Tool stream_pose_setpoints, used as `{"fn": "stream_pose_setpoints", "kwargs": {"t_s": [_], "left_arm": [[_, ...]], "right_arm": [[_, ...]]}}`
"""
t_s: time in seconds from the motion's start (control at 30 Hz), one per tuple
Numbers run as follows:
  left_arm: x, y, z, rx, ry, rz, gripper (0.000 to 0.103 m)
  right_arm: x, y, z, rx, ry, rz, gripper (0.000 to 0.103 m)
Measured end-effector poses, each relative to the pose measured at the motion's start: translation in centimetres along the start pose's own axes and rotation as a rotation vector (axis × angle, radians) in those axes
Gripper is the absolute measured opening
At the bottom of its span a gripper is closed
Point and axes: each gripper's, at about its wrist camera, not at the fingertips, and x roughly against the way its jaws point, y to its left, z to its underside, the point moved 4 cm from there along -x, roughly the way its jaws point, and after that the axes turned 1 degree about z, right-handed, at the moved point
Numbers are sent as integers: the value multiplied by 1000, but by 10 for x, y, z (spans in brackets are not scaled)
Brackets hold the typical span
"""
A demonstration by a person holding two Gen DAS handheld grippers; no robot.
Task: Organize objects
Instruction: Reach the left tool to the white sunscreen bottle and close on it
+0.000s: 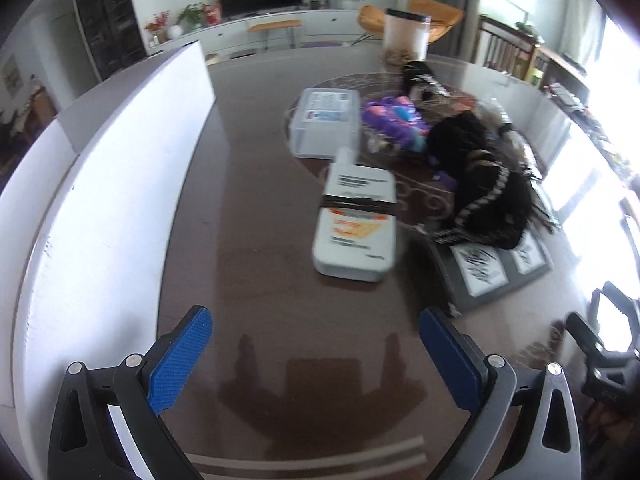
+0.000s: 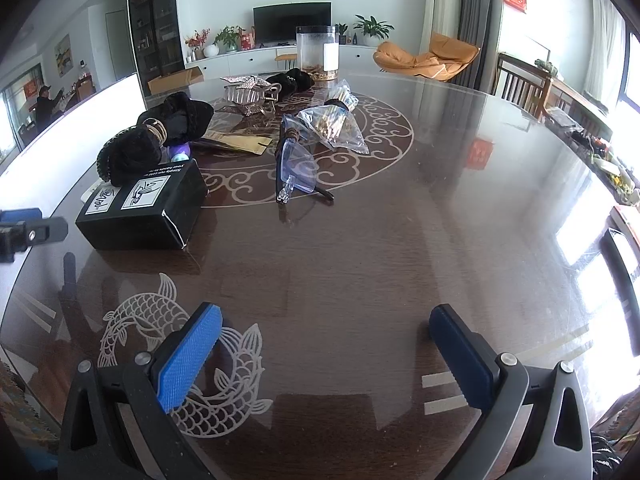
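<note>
Both grippers empty over a cluttered table [image 2: 400, 240]; sorting not begun.

White bin wall [image 1: 120, 160] at nine o'clock, presumably the destination. Black box [image 2: 144, 208] at ten o'clock; white bottle [image 1: 356, 224] lies flat at twelve. Left gripper [image 1: 316, 344] and right gripper [image 2: 326, 340] hover, jaws spread, holding nothing.

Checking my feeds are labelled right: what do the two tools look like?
They look alike. Left tool and right tool: two black, triangular-cutout arms with silver pivot screws, each carrying a blue, ribbed rectangular pad. No cables, markings or sleeves show.
</note>
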Motion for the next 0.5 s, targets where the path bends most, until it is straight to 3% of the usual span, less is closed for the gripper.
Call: {"fn": "stream_pose_setpoints", "kwargs": {"t_s": [0.17,0.33,0.5], "left_arm": [[-15,-18,-8,2,-5,9,103],[-10,-54,-20,-85,-43,15,103],[-15,-31,-42,-42,-44,24,103]], "right_arm": [[0,0,0,0,-1,0,103],[0,0,0,1,-2,0,103],[0,0,0,0,0,0,103]]}}
